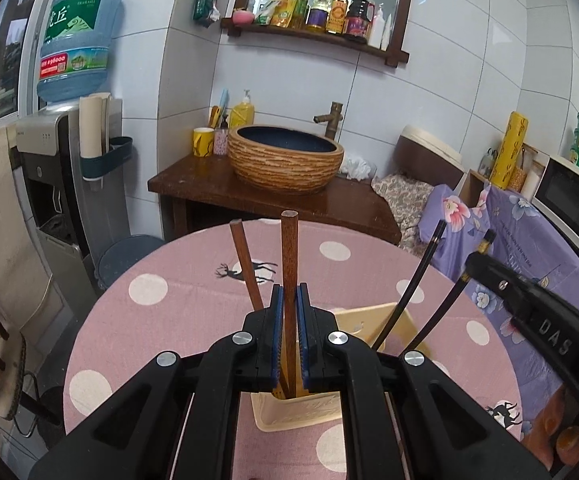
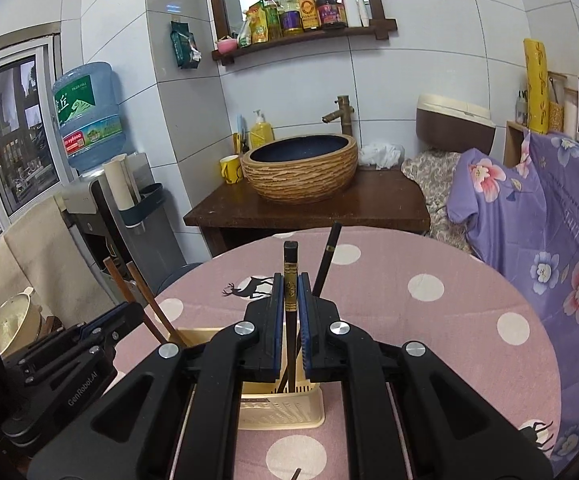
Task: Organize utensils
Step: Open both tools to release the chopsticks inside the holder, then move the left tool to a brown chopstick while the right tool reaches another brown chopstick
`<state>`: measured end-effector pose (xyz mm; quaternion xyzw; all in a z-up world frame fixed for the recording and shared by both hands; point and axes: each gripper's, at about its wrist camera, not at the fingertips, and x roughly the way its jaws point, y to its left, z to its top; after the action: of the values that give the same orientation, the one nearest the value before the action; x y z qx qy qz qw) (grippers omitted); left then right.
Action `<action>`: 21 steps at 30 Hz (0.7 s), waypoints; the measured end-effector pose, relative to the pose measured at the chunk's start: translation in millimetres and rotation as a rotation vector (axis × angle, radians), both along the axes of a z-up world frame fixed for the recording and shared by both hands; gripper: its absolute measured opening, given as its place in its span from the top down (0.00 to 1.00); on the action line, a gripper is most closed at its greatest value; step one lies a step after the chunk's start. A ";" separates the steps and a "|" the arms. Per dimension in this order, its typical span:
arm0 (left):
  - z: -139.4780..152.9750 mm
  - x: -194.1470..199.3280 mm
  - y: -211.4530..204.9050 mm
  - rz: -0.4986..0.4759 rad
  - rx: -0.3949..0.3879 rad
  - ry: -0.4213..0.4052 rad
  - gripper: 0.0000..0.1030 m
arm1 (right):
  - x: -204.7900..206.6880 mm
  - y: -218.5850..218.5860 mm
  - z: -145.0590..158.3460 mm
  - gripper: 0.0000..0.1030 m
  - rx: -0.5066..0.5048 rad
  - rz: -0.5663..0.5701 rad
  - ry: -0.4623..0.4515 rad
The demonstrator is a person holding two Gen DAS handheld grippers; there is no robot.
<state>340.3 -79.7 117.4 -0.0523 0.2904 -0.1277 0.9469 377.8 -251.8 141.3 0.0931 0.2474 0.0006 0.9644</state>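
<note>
My left gripper (image 1: 289, 300) pinches a brown wooden chopstick (image 1: 289, 256), my right gripper (image 2: 290, 292) a black gold-banded chopstick (image 2: 290, 276), both tips already inside the cream plastic utensil basket (image 2: 281, 412). I should keep each upright, lower fully, then release gently.
</note>
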 end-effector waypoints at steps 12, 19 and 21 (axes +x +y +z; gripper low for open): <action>-14.5 -2.0 3.2 -0.009 -0.021 0.022 0.94 | -5.8 -5.3 -1.8 0.91 0.015 0.006 -0.022; -7.3 -26.1 14.9 -0.006 -0.069 -0.024 0.56 | -20.1 -5.6 -2.6 0.50 -0.007 0.001 -0.062; -9.0 -34.5 19.4 0.000 -0.082 -0.027 0.51 | -26.2 -4.5 -5.0 0.50 -0.013 0.004 -0.064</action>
<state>305.7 -60.3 108.4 -0.0893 0.2721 -0.1401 0.9478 351.6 -256.3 136.3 0.0864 0.2166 0.0040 0.9724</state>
